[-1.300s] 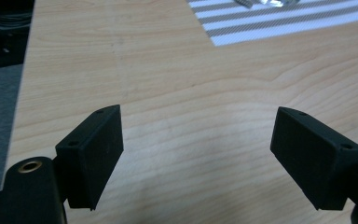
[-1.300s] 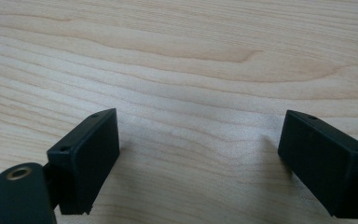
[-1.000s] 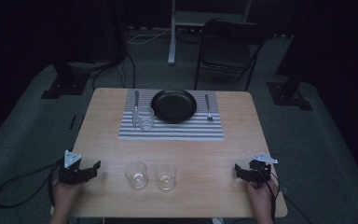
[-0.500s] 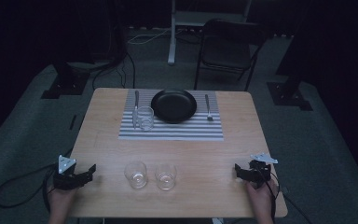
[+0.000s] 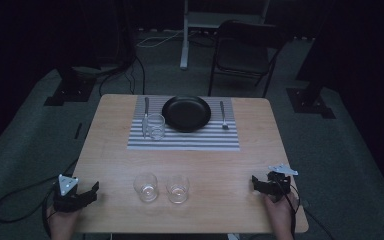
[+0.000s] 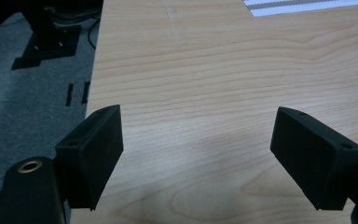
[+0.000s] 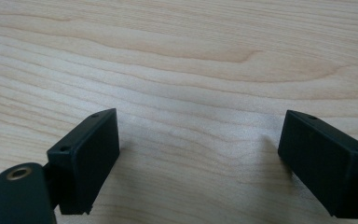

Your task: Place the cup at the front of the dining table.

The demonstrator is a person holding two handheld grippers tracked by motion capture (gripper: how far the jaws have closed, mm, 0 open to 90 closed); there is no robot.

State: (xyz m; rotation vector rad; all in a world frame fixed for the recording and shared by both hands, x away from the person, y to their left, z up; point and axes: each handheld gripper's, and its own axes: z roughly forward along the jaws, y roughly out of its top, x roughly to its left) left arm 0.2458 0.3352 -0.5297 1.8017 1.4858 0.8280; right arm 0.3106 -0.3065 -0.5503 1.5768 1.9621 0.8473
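On the pale wooden table (image 5: 110,150), two clear short glass tumblers stood by its front edge. The left tumbler (image 5: 146,187) lay nearer the left gripper (image 5: 93,192) than the right tumbler (image 5: 178,189) to the right gripper (image 5: 254,183) — both jaws gaped, empty.

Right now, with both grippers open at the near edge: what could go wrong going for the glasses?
1. The left glass and the right glass stand close together; a wide-open left gripper or right gripper closing on one may knock the other.
2. Both glasses stand near the table's near edge, so a sideways bump might send one off.
3. The far glass stands right by the knife and plate; jaws could clip them.
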